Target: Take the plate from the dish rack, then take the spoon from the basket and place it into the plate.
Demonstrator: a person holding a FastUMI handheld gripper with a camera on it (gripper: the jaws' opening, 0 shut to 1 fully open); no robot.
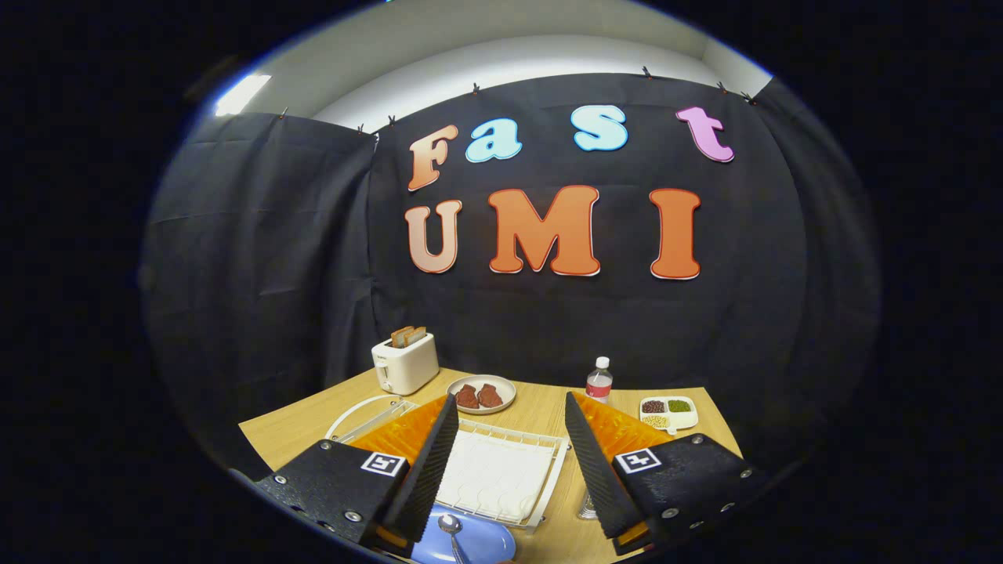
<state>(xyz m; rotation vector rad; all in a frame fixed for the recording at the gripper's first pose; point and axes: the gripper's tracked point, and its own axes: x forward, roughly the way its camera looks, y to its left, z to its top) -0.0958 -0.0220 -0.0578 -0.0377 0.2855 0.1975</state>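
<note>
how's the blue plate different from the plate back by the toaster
The blue plate lies near the fingers, between their bases, in front of the dish rack; the beige plate sits beyond the rack, beside the toaster. The blue plate holds a spoon; the beige one holds two reddish-brown pieces of food. Both are round and lie flat on the wooden table. The gripper is open, its fingers holding nothing.

table [541,415] | on it: toaster [405,364], dish rack [501,474], plate [478,544], bottle [599,381]

No readable text on objects.
</note>
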